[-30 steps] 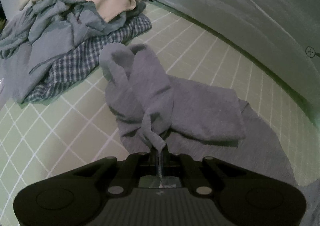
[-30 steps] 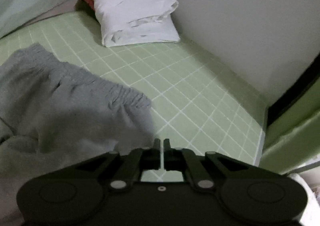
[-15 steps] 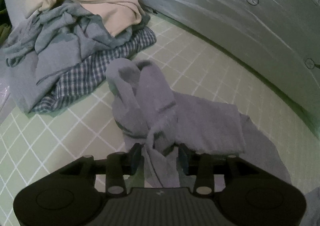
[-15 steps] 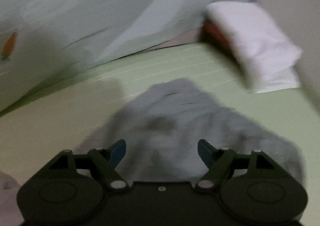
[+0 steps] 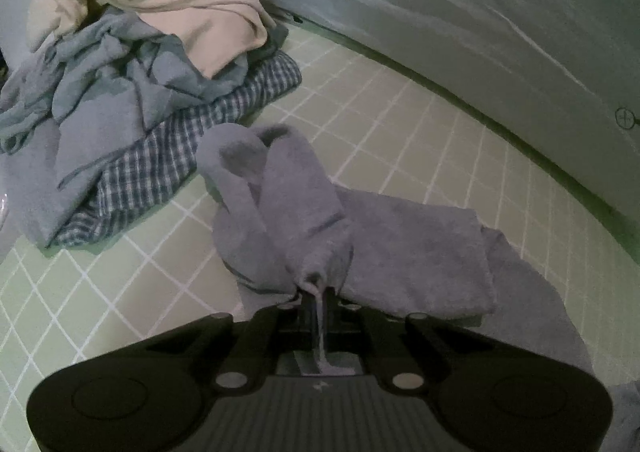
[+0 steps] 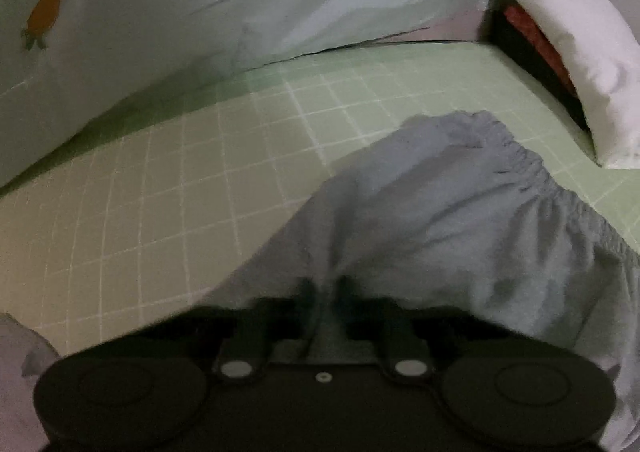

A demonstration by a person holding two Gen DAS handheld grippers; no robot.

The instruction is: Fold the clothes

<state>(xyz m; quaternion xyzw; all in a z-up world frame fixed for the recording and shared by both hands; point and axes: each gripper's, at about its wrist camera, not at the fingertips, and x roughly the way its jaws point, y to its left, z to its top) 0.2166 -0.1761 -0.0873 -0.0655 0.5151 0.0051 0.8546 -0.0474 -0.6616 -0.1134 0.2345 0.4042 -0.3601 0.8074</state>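
Note:
A pair of grey sweatpants [image 5: 400,248] lies on the green checked sheet [image 5: 380,100], its legs bunched and folded over. My left gripper [image 5: 318,294] is shut on a pinch of the leg fabric. In the right wrist view the grey sweatpants [image 6: 460,212] show their gathered elastic waistband [image 6: 560,192]. My right gripper [image 6: 326,286] is shut on a fold of the cloth near the waist end.
A pile of unfolded clothes, beige [image 5: 168,0], grey-blue [image 5: 100,92] and checked [image 5: 192,140], sits at the left. A pale curtain or wall [image 5: 460,12] runs along the bed's far side. A white pillow [image 6: 580,64] lies at the right.
Both grippers were open half a second ago and have closed on the sweatpants. The right gripper swung from the bed's edge toward the waistband.

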